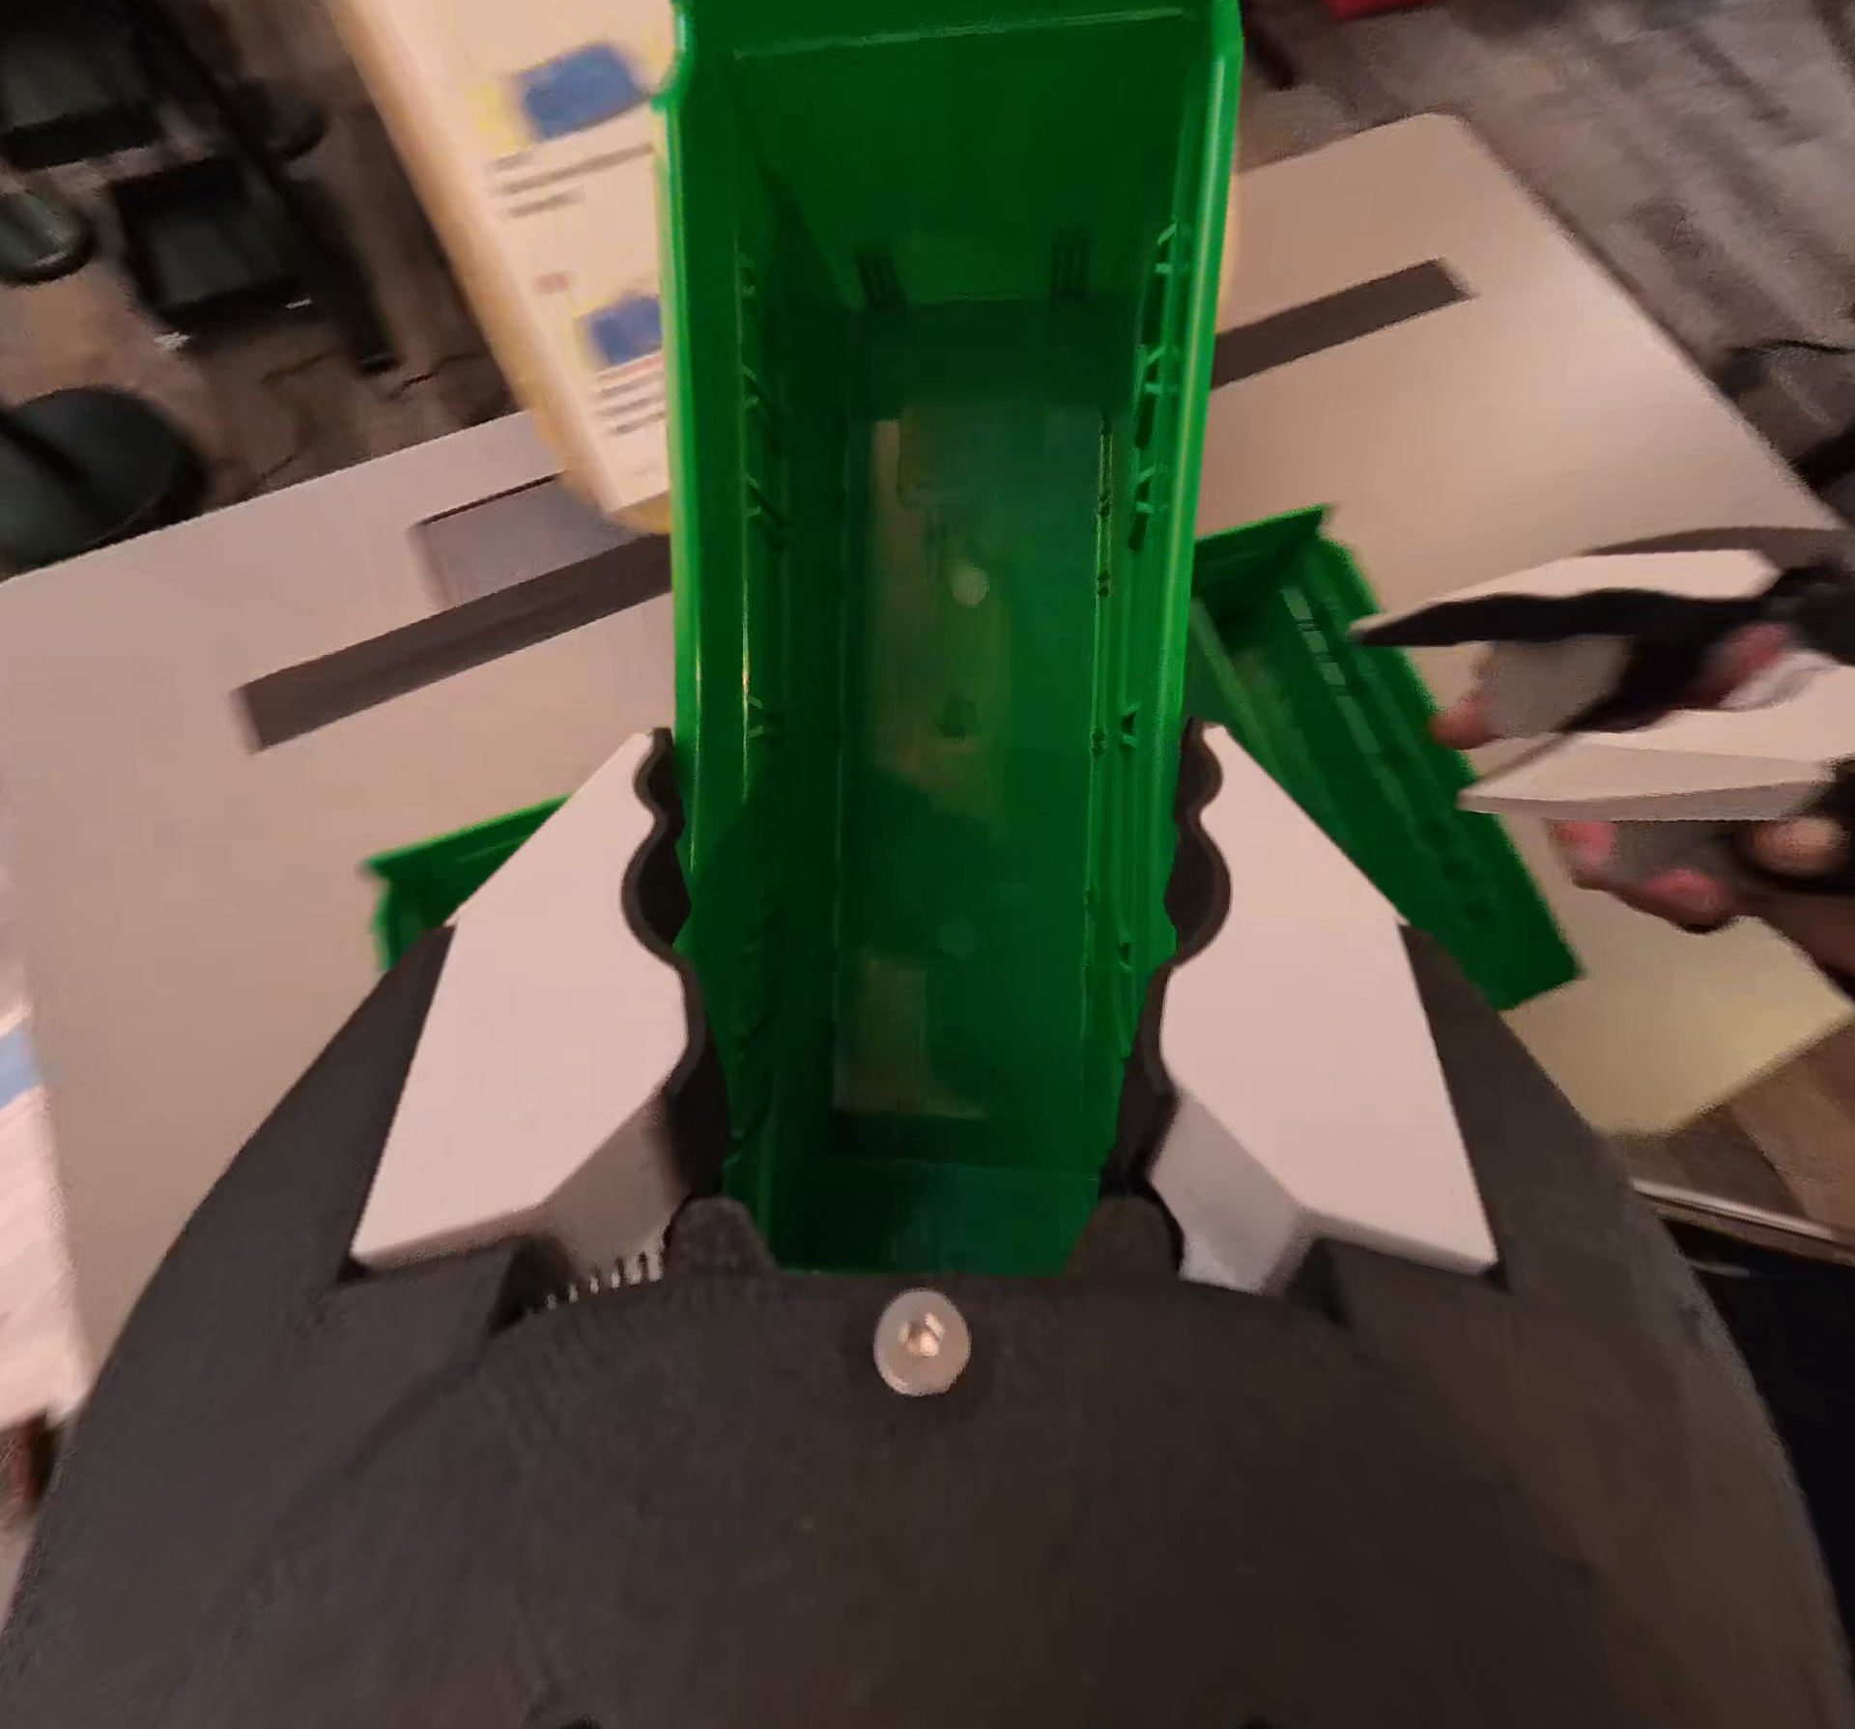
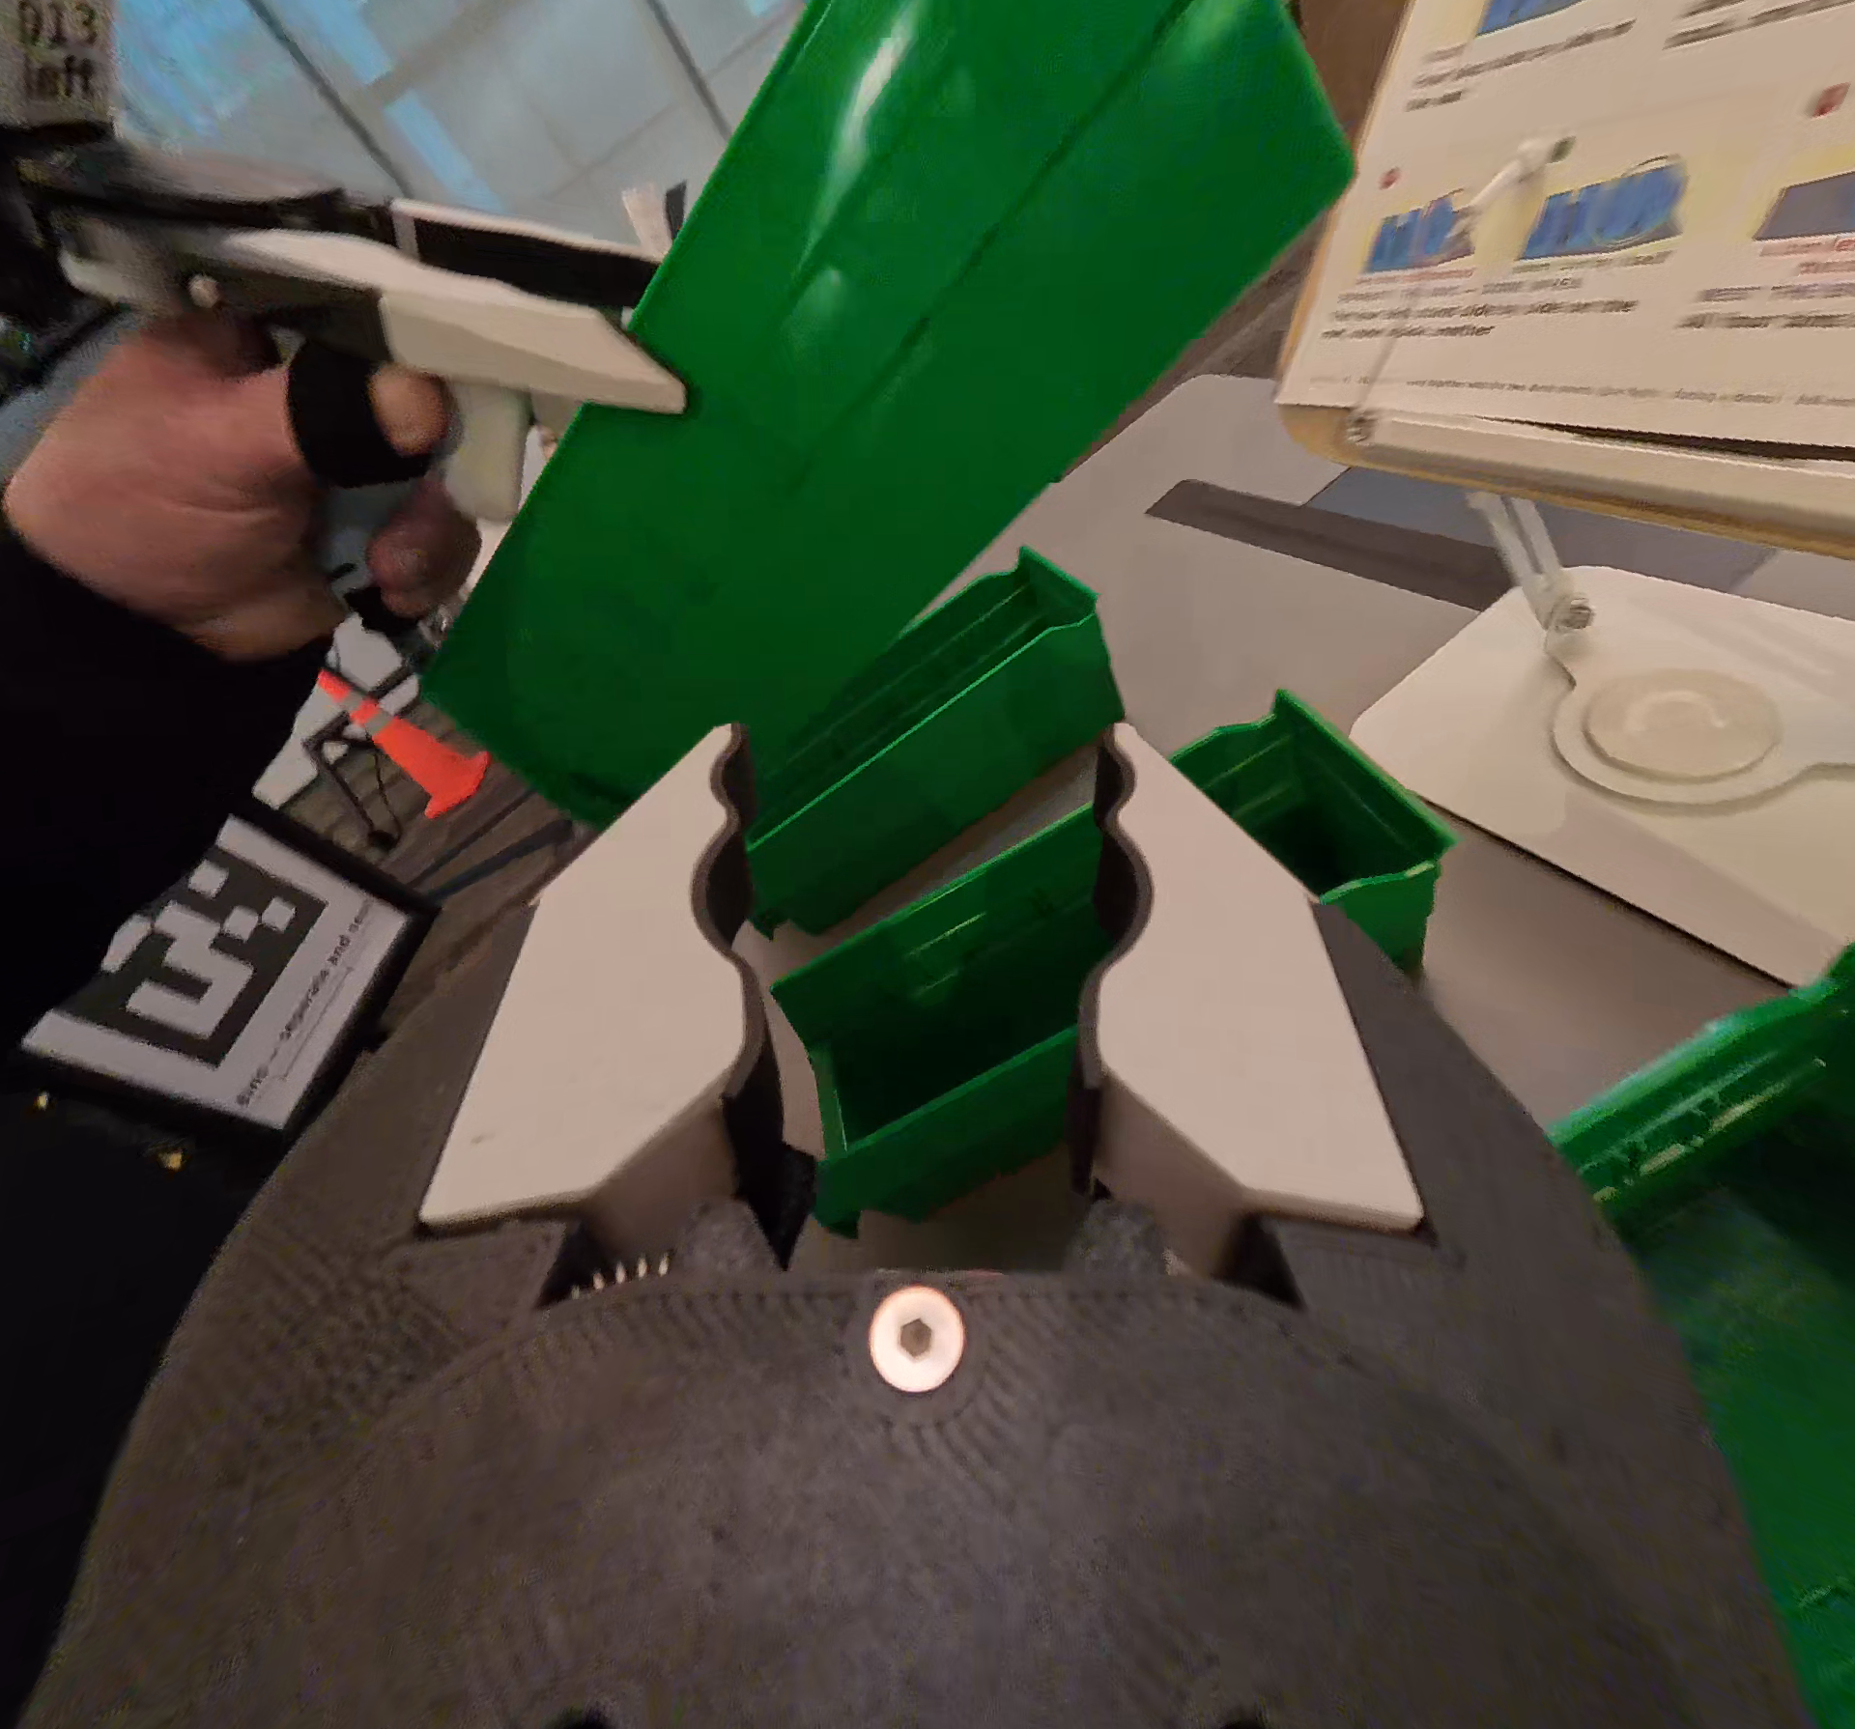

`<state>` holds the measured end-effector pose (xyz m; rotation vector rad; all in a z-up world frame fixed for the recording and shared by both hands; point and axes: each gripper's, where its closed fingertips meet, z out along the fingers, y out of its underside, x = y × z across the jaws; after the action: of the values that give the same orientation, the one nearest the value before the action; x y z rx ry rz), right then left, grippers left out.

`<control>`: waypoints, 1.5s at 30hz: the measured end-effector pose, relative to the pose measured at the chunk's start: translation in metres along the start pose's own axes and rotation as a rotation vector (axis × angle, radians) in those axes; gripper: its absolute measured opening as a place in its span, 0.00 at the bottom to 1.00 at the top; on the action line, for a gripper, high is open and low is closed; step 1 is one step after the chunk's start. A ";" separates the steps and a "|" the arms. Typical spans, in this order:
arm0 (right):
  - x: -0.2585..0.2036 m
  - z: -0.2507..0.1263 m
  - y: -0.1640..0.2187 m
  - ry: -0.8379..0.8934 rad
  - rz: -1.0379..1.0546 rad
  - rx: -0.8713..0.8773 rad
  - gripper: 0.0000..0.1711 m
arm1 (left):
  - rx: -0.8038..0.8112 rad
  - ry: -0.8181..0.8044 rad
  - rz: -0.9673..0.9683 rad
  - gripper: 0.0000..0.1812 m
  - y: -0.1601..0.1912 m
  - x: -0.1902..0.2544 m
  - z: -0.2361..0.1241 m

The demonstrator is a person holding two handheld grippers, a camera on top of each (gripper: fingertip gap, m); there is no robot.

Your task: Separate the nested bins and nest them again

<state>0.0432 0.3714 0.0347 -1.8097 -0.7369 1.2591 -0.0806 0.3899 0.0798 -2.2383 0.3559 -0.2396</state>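
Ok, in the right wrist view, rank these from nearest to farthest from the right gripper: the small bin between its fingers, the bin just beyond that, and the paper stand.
1. Small bin, framed between the open right gripper fingers.
2. Next bin, just beyond, centre.
3. Paper stand, far right, rear of table.

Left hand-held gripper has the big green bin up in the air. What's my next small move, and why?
Probably lower the large green bin, clamped in the left hand-held gripper, toward the table. It hangs tilted above three smaller green bins lying apart there, while the right hand-held gripper is open and empty.
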 end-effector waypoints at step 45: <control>0.226 -0.291 0.183 0.416 0.528 -0.015 0.41 | -0.428 0.717 -0.134 0.59 0.083 0.390 0.250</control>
<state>0.3969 0.3790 -0.1747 -2.2669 -0.0315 1.1263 0.3446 0.3889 -0.1218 -2.5313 0.6842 -1.1419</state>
